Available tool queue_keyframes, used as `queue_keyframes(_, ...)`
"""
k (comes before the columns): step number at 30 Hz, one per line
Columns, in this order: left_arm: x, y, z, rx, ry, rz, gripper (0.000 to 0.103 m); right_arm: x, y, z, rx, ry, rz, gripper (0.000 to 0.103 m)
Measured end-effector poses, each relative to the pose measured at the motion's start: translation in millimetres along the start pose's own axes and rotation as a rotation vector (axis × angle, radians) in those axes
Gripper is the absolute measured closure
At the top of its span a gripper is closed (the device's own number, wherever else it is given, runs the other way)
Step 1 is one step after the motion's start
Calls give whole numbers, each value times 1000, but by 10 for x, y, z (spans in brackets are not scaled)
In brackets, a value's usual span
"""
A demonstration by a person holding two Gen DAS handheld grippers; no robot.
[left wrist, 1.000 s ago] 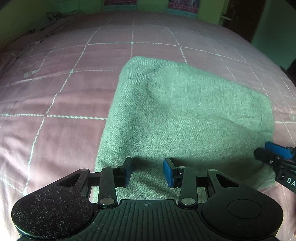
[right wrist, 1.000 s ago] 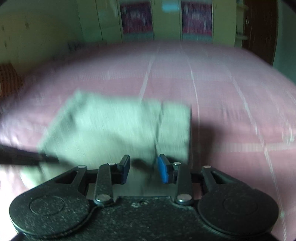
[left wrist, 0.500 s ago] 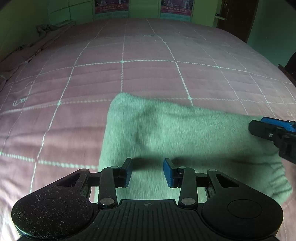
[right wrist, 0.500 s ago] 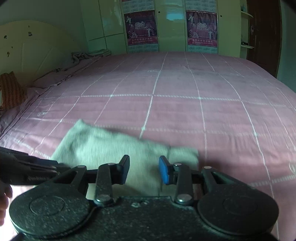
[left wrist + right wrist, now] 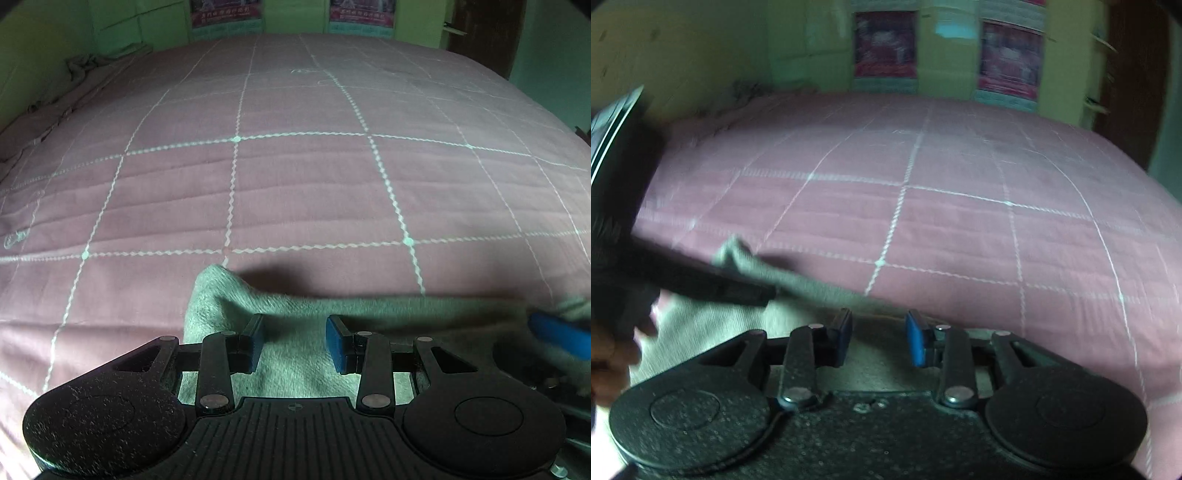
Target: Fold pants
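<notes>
Two views, both low over the bed.

Left wrist view: your left gripper (image 5: pixel 294 339) sits at the bottom centre of the frame, its blue pads parted by a moderate gap with nothing pinched between them. The pants (image 5: pixel 369 317), grey-green and folded, lie under and just beyond the pads, filling the lower middle and stretching to the lower right. Their far left corner (image 5: pixel 214 275) stands up in a small peak and throws a shadow to its right. A blurred blue fingertip of your right gripper (image 5: pixel 557 338) shows at the right edge, over the pants. The pink bedspread (image 5: pixel 295 184) with its white grid lines fills the rest. Two posters (image 5: pixel 225 11) hang on the green wall at the top, and a dark door (image 5: pixel 484 33) stands at the upper right.

Right wrist view (motion-blurred): your right gripper (image 5: pixel 878 338) is at the bottom centre, pads apart by a moderate gap, gripping nothing; its jaws have just been closing slightly. The pants (image 5: pixel 713 332) lie at the lower left and under the pads, with the raised corner (image 5: pixel 733 249) at centre left. Your left gripper (image 5: pixel 701 280) crosses in from the left edge as a dark bar above the cloth. A hand (image 5: pixel 613 354) shows at the lower left edge.
</notes>
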State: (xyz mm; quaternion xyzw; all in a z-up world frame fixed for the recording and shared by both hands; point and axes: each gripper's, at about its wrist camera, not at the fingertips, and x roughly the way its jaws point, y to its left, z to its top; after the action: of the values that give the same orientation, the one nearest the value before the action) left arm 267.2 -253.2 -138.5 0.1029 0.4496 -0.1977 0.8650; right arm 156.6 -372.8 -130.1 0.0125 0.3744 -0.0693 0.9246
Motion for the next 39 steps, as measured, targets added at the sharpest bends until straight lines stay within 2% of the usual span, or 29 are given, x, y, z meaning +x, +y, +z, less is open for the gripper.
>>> queue_keyframes(2,53,-5,-21,2,11,-5,66,185,-51,-48,-21,59,-43,77)
queue_keyframes(3,55,-27,-35,17,4,3,66,259,-123,-84,9,77,-33,78)
queue_keyframes(7,-70,-41,-82,15,-3,9,66,315,-159,-88,59,90,-32,78)
queue_keyframes(11,-309,25,-288,24,-18,-15,66,48,-167,-62,115,33,8,73)
queue_keyframes(15,-537,36,-553,50,-34,-10,66,-263,-124,-180,107,-16,31,72)
queue_keyframes(19,-697,61,-803,27,-7,-36,65,-400,-128,-402,120,6,31,72)
queue_keyframes(25,-885,20,-1138,38,-6,-33,65,-581,-142,-613,140,21,6,71)
queue_keyframes(36,-1080,28,-1394,-5,-20,-35,65,-821,-157,-883,143,25,-3,71)
queue_keyframes(39,-1111,61,-1452,-18,-31,-43,65,-892,-180,-893,177,5,6,71)
